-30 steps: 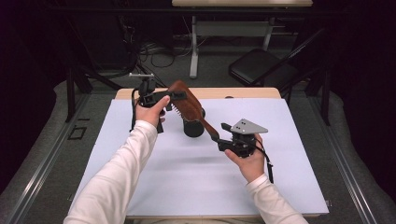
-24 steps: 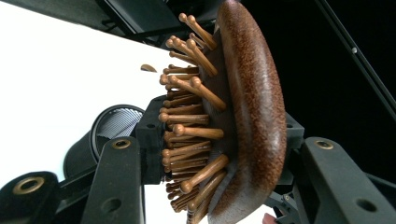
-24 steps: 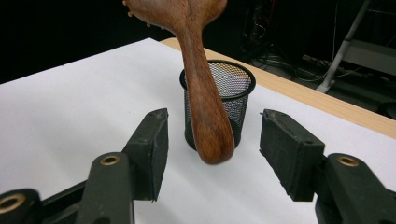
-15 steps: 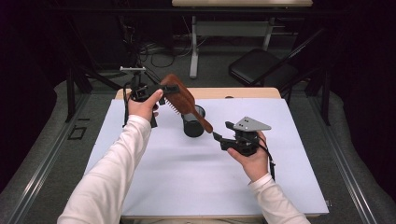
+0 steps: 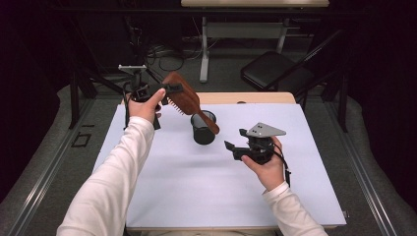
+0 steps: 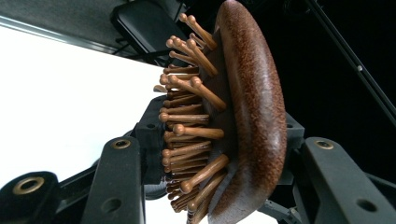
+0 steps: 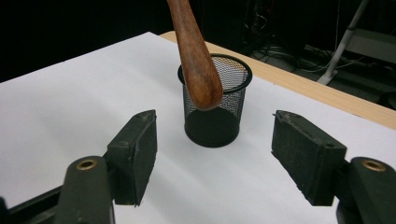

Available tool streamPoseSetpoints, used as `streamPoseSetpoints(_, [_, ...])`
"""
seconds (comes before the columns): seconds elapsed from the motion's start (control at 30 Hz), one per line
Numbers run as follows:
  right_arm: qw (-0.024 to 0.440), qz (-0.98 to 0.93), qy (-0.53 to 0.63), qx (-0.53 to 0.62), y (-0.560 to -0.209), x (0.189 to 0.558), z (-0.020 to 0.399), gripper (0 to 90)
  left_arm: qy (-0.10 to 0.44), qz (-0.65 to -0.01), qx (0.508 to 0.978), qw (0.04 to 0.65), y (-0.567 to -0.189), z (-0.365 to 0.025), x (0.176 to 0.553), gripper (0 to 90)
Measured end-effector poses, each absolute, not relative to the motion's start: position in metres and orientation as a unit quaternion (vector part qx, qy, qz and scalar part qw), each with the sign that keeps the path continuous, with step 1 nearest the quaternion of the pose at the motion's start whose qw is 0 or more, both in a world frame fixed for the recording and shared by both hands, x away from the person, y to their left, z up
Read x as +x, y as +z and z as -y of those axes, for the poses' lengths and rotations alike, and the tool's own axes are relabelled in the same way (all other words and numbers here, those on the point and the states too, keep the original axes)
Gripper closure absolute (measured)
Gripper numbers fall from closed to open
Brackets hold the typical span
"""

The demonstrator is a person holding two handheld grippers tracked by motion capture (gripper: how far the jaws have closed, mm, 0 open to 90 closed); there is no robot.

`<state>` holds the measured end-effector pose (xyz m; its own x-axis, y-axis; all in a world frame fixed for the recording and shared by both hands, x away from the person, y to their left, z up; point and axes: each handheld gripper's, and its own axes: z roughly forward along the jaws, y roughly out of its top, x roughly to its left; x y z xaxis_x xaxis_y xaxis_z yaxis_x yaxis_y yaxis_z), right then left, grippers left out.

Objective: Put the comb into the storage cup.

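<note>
Left gripper (image 5: 169, 89): jaws clenched on the head of the wooden hairbrush (image 5: 186, 100), one jaw against the smooth rounded back, the other among the knob-tipped bristles (image 6: 191, 116); held up in the air over the far-left part of the table (image 5: 162, 196). Hairbrush: dark brown, tilted, head at far left, bristles facing down and to the left, handle (image 7: 196, 65) sloping down to the right, with its rounded end hanging just above the near rim of the cup and, in the high view, crossing in front of it. Right gripper (image 5: 236, 140): jaws released, nothing between them, having just been opening wider; held low over the right-centre of the table, pointing left toward the cup, with a clear gap of white table between. Mesh cup (image 5: 203, 128): black wire, round, upright, open-topped, standing on the table between the two grippers, far of centre. Table: white top with a strip of bare wood along the far edge. Surroundings: dark folding chair (image 5: 275, 73) on the floor beyond the table at far right; pale desk legs (image 5: 204, 49) and loose cables (image 5: 164, 54) farther back; grey floor at both sides.
</note>
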<state>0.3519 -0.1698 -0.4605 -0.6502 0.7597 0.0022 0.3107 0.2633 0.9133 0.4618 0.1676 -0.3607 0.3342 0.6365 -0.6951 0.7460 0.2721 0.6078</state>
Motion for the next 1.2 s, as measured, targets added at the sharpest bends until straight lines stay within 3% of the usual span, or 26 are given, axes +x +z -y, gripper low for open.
streamPoseSetpoints(0.37, [0.205, -0.765, 0.501, 0.348, -0.458, 0.350, 0.173, 23.3, -0.034, -0.582, 0.593, 0.555, -0.353, -0.176, 0.465, 51.8])
streamPoseSetpoints(0.43, [0.198, -0.770, 0.501, 0.341, -0.458, 0.350, 0.174, 17.3, -0.031, -0.584, 0.591, 0.556, -0.353, -0.177, 0.465, 51.8])
streamPoseSetpoints(0.67, [0.182, -0.776, 0.502, 0.336, -0.459, 0.350, 0.172, 12.3, -0.021, -0.589, 0.586, 0.556, -0.350, -0.182, 0.467, 51.8])
streamPoseSetpoints(0.8, [0.174, -0.780, 0.499, 0.334, -0.460, 0.350, 0.171, 0.0, -0.016, -0.590, 0.584, 0.557, -0.349, -0.183, 0.467, 51.8])
streamPoseSetpoints(1.2, [0.182, -0.779, 0.494, 0.340, -0.462, 0.350, 0.166, 0.0, -0.005, -0.594, 0.581, 0.556, -0.347, -0.182, 0.469, 51.8])
